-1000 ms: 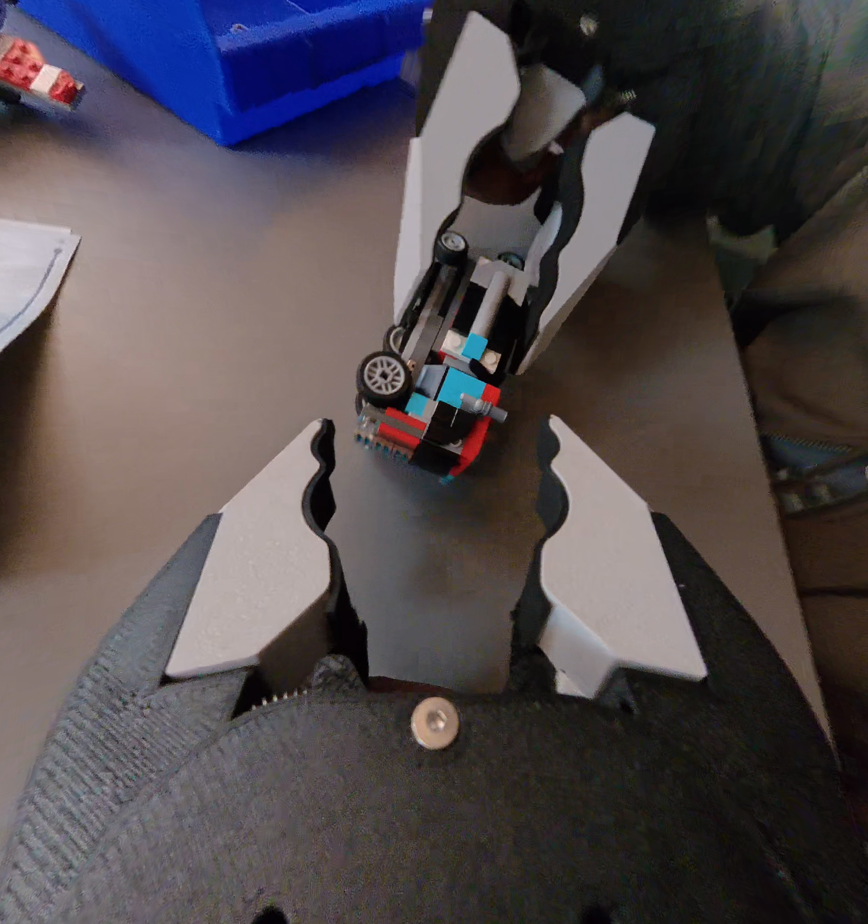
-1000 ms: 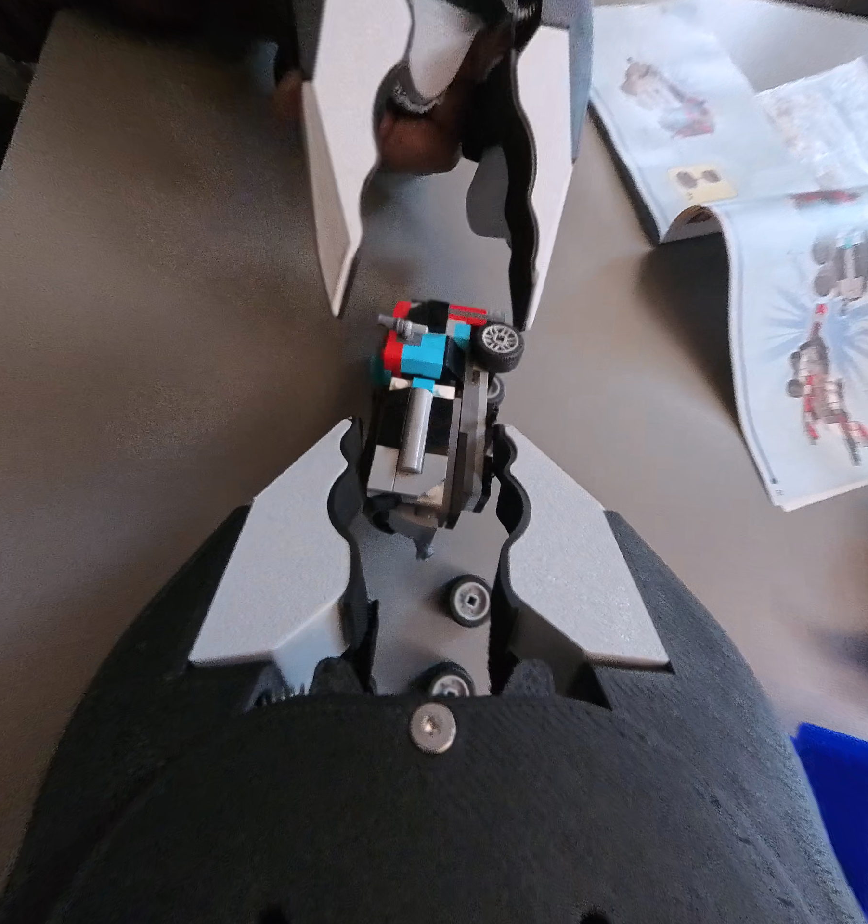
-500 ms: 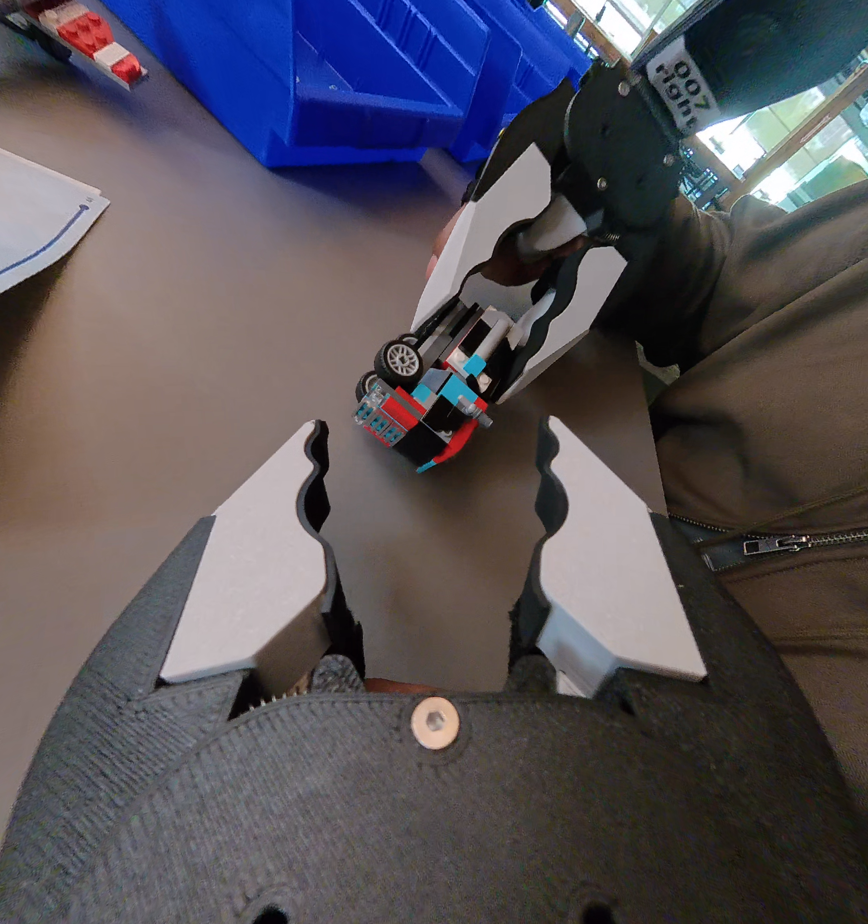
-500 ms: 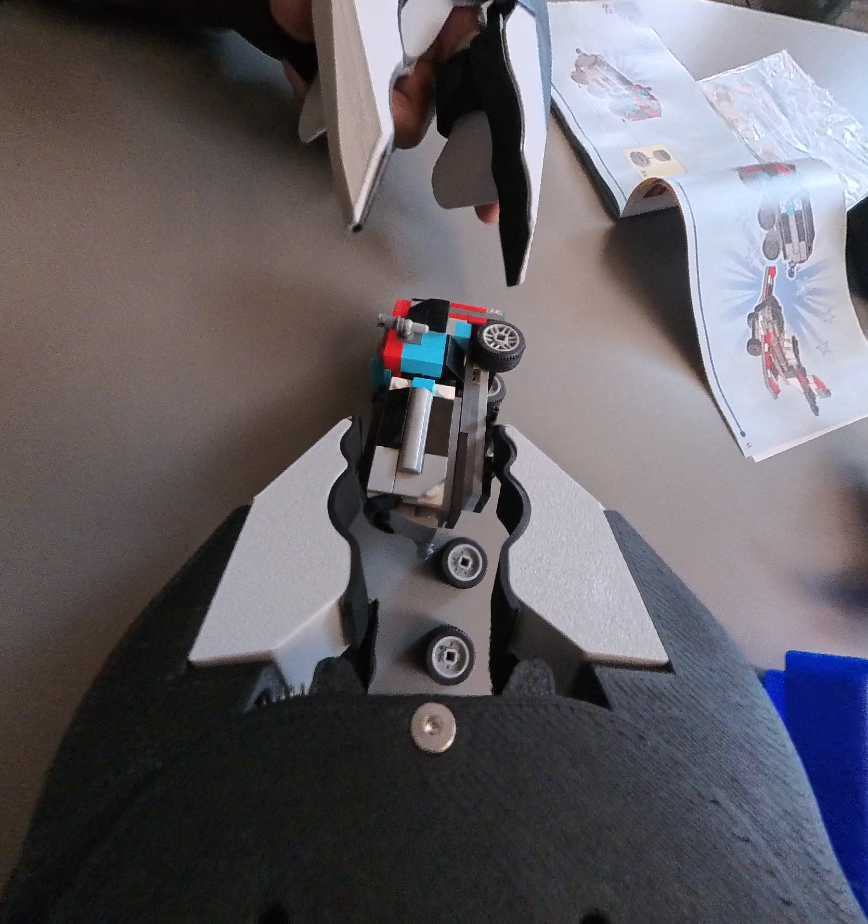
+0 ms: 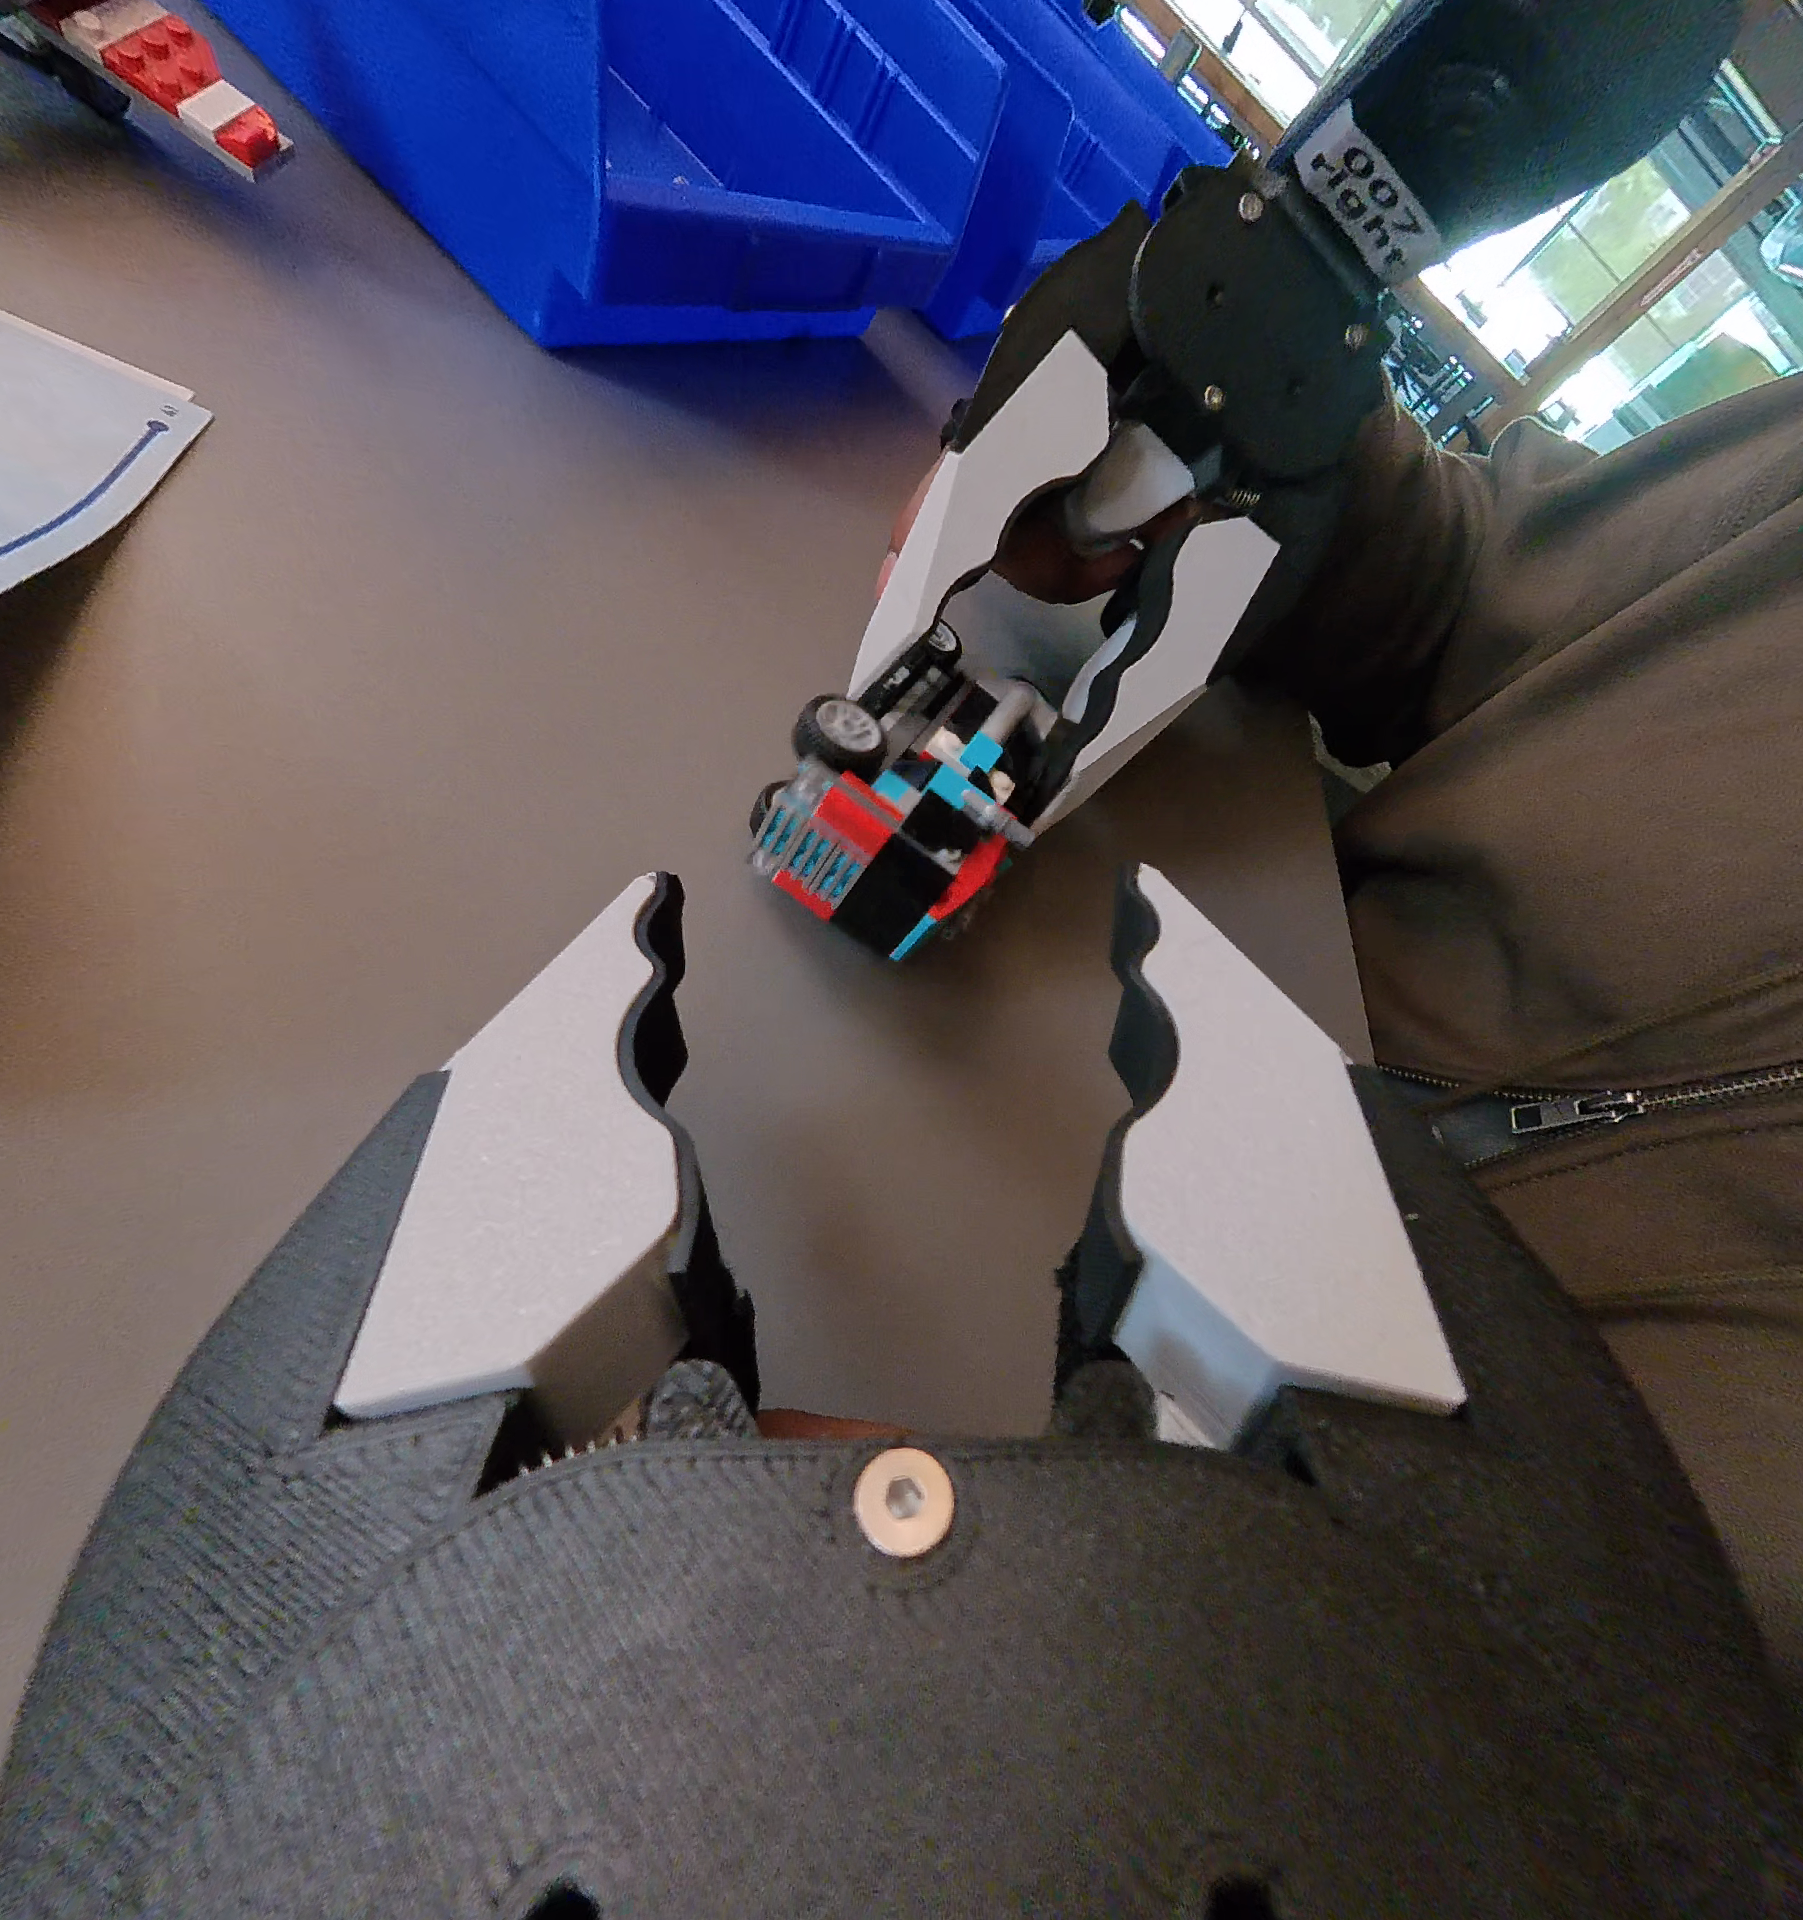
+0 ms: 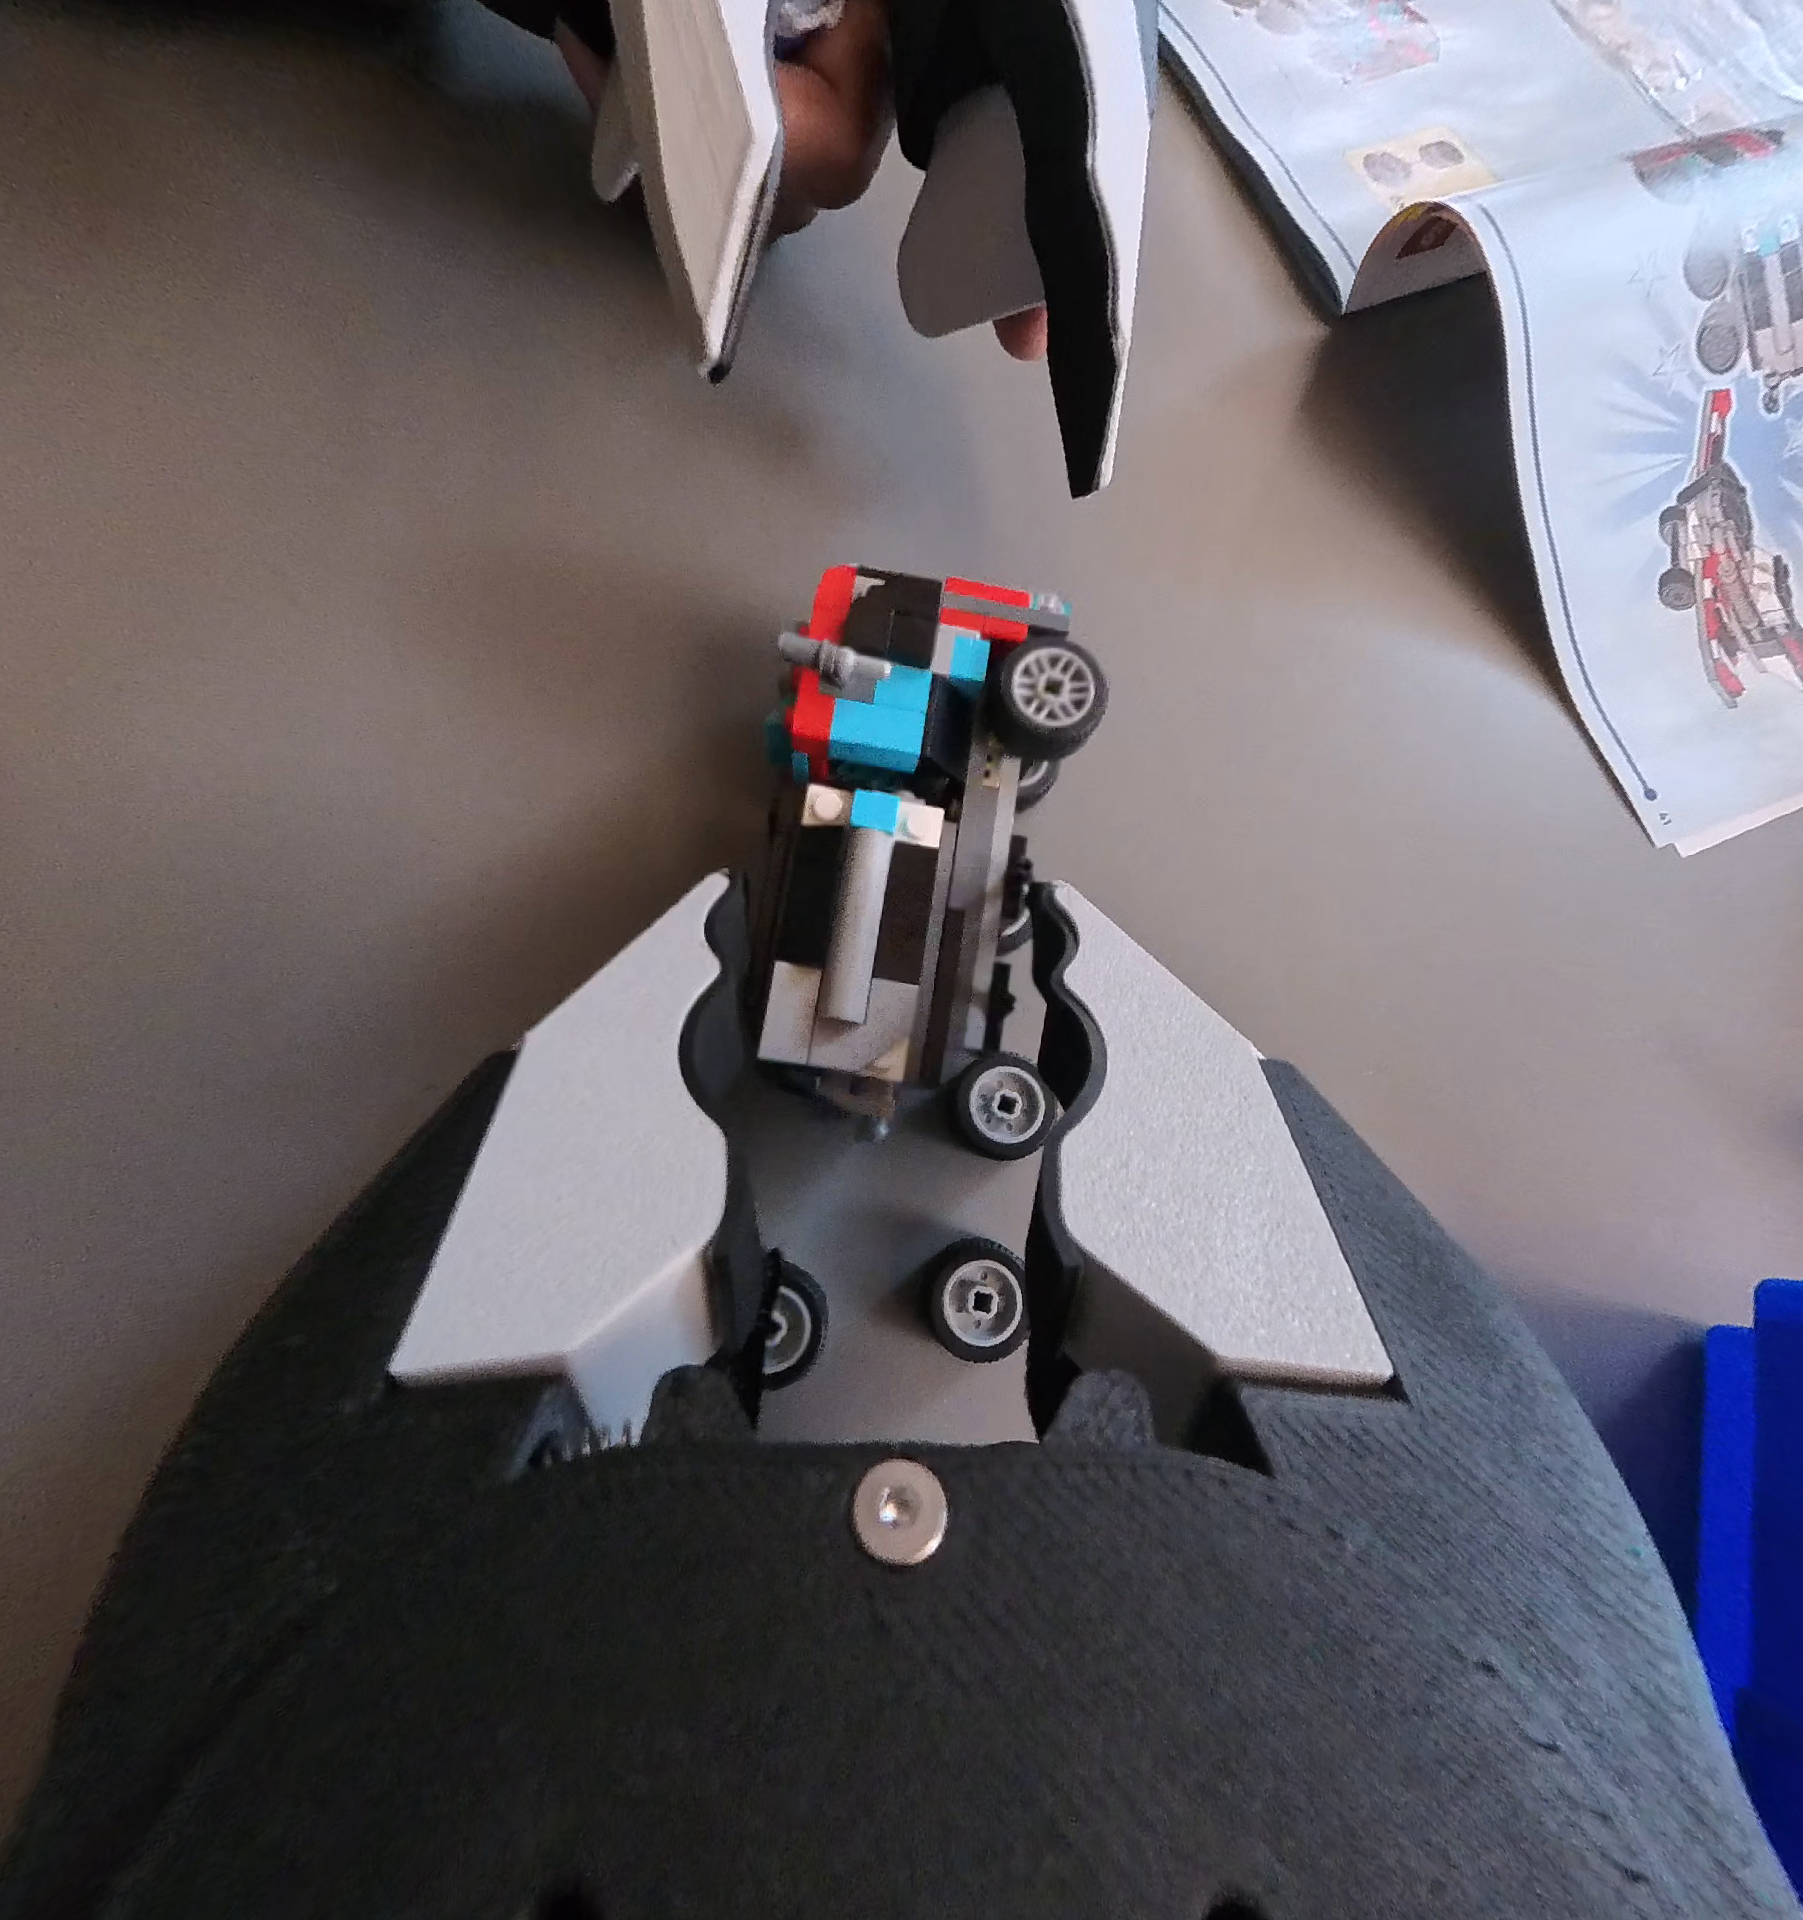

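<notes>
My right hand-held gripper (image 6: pixel 892 894) is pinching a small toy truck (image 6: pixel 907 790) built of red, turquoise, black and grey bricks. The truck is tipped on its side, wheels turned to my right. Its grey rear half sits between my two fingers and the coloured cab sticks out ahead of the tips. The left pad (image 6: pixel 715 997) lies against the black body and the right pad (image 6: pixel 1068 987) against the underside, by the axles. The contact on the right is partly hidden by a wheel, so I read that side as pressed on rather than plainly see it.

From the left wrist view, the cab's lower edge looks to be resting on or just above the table (image 5: pixel 357 727).

Under my right hand-held gripper, two loose grey-hubbed wheels (image 6: pixel 980 1299) lie on the table between the fingers. A third wheel sits by the truck's rear end, and I cannot tell if it is attached.

My left hand-held gripper (image 5: pixel 897 873) is spread wide with nothing between its fingers. It points at the cab from the opposite side, near it but not touching.

An open instruction booklet (image 6: pixel 1655 468) lies off to the right. Blue bins (image 5: pixel 720 156) stand farther off on the table, with a small red and white brick piece (image 5: pixel 190 94) beside them.
</notes>
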`<state>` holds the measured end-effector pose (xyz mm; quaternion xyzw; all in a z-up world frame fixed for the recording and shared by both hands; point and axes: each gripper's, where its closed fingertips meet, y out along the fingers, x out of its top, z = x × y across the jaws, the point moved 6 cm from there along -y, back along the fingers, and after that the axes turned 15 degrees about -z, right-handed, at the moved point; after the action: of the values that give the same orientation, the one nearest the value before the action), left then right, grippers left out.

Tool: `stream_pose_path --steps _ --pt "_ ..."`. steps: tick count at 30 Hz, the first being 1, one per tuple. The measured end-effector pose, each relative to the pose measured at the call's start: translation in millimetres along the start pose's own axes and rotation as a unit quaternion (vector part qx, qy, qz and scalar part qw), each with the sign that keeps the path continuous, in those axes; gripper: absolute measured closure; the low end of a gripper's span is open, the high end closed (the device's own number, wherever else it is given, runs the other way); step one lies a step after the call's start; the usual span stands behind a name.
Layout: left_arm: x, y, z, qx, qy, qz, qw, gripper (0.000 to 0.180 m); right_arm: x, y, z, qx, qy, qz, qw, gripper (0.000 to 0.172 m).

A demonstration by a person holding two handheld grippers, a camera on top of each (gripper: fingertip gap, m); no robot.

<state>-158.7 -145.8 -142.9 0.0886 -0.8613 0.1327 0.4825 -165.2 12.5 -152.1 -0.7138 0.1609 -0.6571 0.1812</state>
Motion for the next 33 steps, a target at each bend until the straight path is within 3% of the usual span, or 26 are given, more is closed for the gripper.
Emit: stream_pose_path --steps 6,11,18,21,27,33 --pt "-0.4 -0.1 -1.4 -0.001 -0.002 0.002 1.000 0.095 -1.4 5.6 1.4 0.005 0.019 0.031 0.999 0.102" --pt "-0.4 -0.5 1.0 0.008 -0.048 0.000 0.999 0.096 -4.1 14.0 0.2 -0.012 0.000 0.060 0.998 0.116" --pt "4.5 -1.1 8.3 0.009 -0.149 -0.041 0.988 0.096 7.7 9.0 -9.4 -0.057 -0.050 0.010 0.997 0.117" --pt "13.2 2.1 7.5 -0.007 -0.187 -0.092 0.978 0.094 23.6 2.3 -17.0 -0.101 -0.069 -0.040 0.992 0.117" --pt "41.2 18.3 0.1 -0.010 -0.230 -0.266 0.936 0.087 49.9 -15.1 -37.4 -0.237 -0.037 -0.113 0.964 0.117" --pt "38.2 58.3 -14.8 0.011 -0.277 -0.298 0.913 0.092 56.9 -13.8 -36.8 -0.321 -0.064 -0.102 0.939 0.118"
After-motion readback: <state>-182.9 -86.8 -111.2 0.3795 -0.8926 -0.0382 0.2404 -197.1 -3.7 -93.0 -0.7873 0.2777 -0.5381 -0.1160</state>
